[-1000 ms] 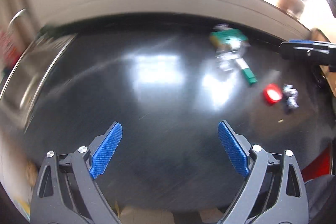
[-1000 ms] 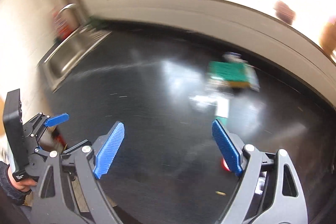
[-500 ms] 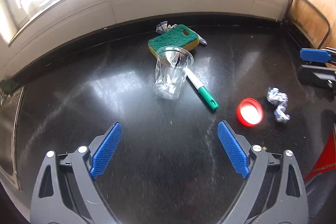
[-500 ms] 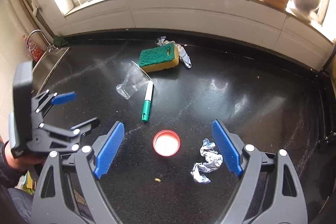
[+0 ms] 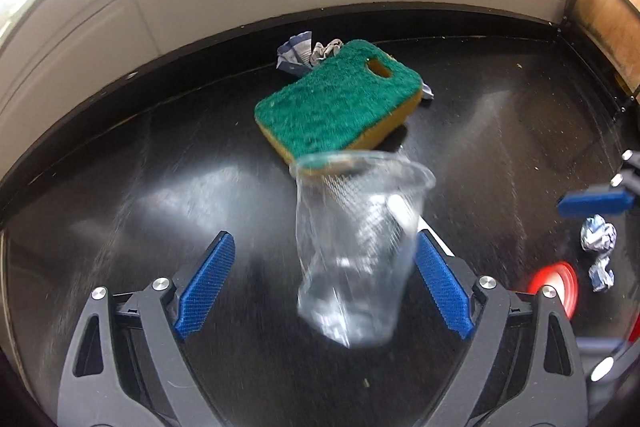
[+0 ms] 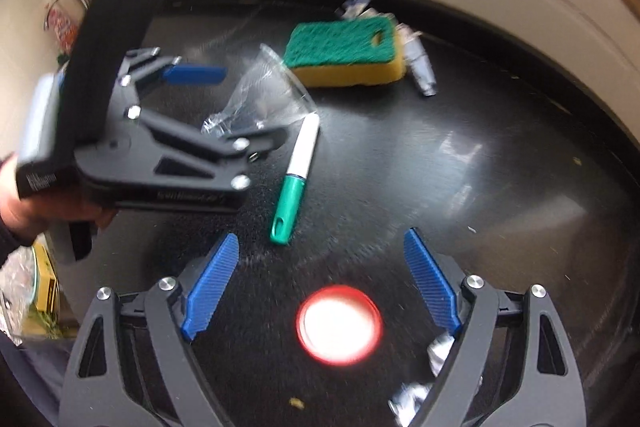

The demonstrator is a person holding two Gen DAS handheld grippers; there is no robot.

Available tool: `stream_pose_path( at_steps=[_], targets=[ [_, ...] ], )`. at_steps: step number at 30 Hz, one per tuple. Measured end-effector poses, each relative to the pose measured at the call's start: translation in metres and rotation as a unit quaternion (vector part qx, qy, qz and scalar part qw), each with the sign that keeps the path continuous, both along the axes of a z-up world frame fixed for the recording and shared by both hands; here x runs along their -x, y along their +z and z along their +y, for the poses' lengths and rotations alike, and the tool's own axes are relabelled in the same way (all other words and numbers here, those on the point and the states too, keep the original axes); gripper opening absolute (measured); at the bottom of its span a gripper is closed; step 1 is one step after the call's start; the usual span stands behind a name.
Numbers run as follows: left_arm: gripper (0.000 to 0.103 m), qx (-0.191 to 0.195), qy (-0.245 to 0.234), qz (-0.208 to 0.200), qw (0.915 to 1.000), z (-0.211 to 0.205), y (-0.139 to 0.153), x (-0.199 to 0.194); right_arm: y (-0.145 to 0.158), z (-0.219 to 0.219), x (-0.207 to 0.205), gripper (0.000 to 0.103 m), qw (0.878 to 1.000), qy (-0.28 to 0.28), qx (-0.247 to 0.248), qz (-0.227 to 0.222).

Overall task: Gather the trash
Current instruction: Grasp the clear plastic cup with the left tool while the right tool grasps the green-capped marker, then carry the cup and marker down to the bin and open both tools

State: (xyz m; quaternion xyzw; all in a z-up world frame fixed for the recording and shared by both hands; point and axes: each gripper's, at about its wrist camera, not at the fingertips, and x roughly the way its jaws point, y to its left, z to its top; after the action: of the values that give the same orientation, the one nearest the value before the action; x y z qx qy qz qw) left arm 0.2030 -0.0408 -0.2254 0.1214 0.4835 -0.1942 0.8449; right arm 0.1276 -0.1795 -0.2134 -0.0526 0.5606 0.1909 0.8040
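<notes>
Two grippers hovering low over the black counter (image 5: 120, 187), left gripper (image 5: 320, 283) gaping wide around the clear cup (image 5: 356, 247), right gripper (image 6: 320, 283) gaping wide above the red lid (image 6: 339, 323), both holding nothing.

crumpled clear plastic cup (image 5: 356, 251) lying sideways, red lid (image 6: 339, 323), foil wads (image 5: 599, 234)

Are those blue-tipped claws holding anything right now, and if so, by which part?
Nothing is held. The left gripper is open around the crumpled clear plastic cup, not closed on it; the right gripper is open above the red lid.
</notes>
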Motion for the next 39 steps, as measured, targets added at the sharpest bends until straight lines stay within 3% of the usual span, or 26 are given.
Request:
stream_pose_path(
  at_steps=[4, 7, 9, 13, 18, 25, 31, 39],
  targets=[
    [0.071, 0.012, -0.009, 0.012, 0.9998, 0.003, -0.007, -0.014, -0.019, 0.022, -0.016, 0.074, 1.0, 0.02, 0.019, 0.0],
    [0.056, 0.02, -0.011, 0.013, 0.9997, 0.007, -0.008, -0.018, -0.027, 0.03, -0.024, 0.06, 0.999, 0.024, 0.028, 0.0],
    [0.055, 0.036, -0.01, 0.02, 0.9991, 0.011, -0.006, -0.021, -0.029, 0.036, -0.025, 0.054, 0.999, 0.03, 0.042, -0.013],
    [0.05, 0.041, 0.0, 0.018, 0.999, 0.021, -0.002, -0.022, -0.026, 0.045, -0.026, 0.015, 0.998, 0.047, 0.043, -0.025],
    [0.046, 0.049, 0.028, 0.014, 0.9983, 0.036, 0.013, -0.008, -0.024, 0.048, -0.034, 0.015, 0.998, 0.043, 0.034, -0.01],
    [0.046, 0.049, 0.055, 0.003, 0.9973, 0.054, 0.044, 0.021, 0.014, 0.034, -0.024, 0.015, 0.999, 0.026, 0.019, -0.029],
    [0.046, 0.042, 0.062, -0.004, 0.9972, 0.057, 0.064, 0.076, 0.05, 0.017, 0.004, 0.015, 0.999, 0.007, -0.003, -0.05],
    [0.046, 0.042, 0.08, -0.003, 0.9959, 0.046, 0.062, 0.137, 0.068, 0.007, 0.055, 0.015, 0.998, 0.0, -0.015, -0.055]
  ],
)
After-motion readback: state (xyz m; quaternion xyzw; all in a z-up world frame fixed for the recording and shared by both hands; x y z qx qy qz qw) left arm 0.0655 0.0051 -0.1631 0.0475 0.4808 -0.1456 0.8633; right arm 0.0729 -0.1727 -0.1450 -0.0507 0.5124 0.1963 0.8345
